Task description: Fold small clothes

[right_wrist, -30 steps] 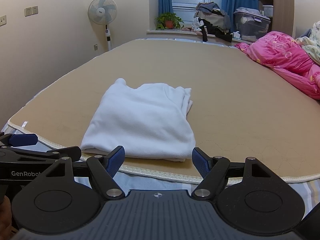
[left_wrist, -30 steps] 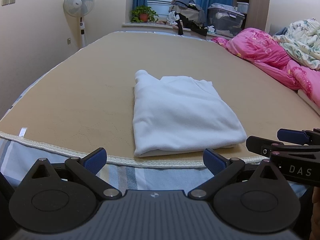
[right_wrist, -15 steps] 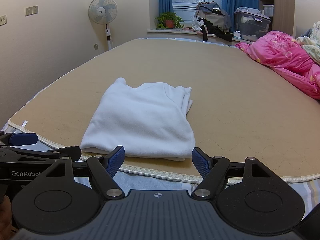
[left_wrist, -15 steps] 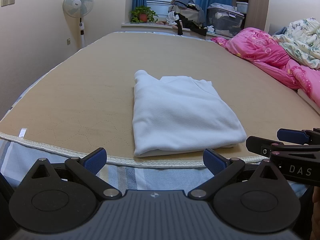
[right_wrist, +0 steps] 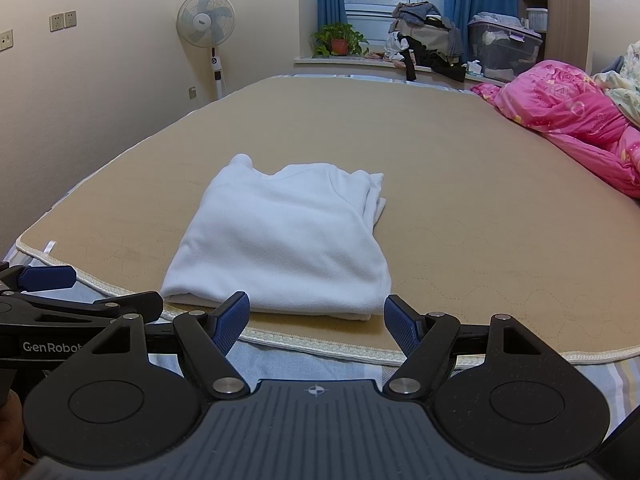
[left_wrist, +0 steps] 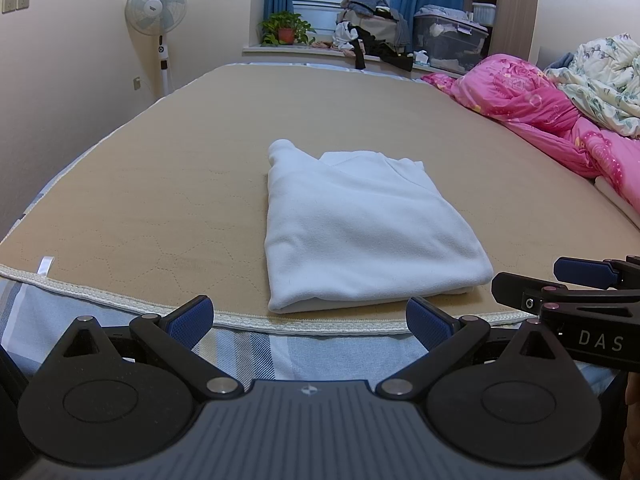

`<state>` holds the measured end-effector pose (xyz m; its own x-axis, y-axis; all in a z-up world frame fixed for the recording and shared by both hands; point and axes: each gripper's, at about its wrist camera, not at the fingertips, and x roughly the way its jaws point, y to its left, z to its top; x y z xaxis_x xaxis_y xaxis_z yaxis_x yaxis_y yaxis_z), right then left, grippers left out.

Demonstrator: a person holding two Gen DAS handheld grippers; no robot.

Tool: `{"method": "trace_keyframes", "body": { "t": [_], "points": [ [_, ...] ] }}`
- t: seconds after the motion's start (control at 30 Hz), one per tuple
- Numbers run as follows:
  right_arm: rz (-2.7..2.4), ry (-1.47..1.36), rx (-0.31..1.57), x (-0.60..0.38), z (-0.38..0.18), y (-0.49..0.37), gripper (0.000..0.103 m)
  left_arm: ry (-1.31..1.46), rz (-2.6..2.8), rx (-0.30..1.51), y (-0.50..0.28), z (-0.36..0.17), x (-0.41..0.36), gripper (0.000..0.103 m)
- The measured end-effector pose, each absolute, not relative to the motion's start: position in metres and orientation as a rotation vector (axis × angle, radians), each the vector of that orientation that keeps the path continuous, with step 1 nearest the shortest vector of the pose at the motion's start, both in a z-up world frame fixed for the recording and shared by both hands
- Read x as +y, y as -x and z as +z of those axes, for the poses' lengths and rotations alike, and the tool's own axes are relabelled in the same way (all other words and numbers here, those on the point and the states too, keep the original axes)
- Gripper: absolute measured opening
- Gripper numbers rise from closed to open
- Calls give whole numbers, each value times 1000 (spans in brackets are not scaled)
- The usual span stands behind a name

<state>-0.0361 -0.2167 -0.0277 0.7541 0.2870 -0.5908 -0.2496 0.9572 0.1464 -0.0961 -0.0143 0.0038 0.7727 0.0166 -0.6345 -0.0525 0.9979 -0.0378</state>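
We see 1 white garment (left_wrist: 360, 232) folded into a neat rectangle, lying flat on the tan mat (left_wrist: 160, 200) of the bed, close to its near edge. Left tongs (left_wrist: 310, 316) released, fingers spread wide, holding nothing, hovering just short of the mat's near hem. Right tongs (right_wrist: 316, 320) likewise released and empty, near the garment's near edge, not touching it. Pink quilt (right_wrist: 572, 120) heaped at far right. Standing fan (left_wrist: 158, 20) against the far left wall.
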Motion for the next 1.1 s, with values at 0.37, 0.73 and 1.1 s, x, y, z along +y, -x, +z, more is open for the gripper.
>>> {"method": "trace_keyframes", "body": {
  "t": [0.37,0.73,1.1],
  "points": [
    [294,-60,656,-218,-27,37,76,54,35,689,94,2,-13,102],
    [300,-57,665,-223,-30,41,76,49,30,696,92,-3,-9,102],
    [304,-52,675,-227,-30,43,76,46,25,707,89,-7,-4,102]
  ]
}}
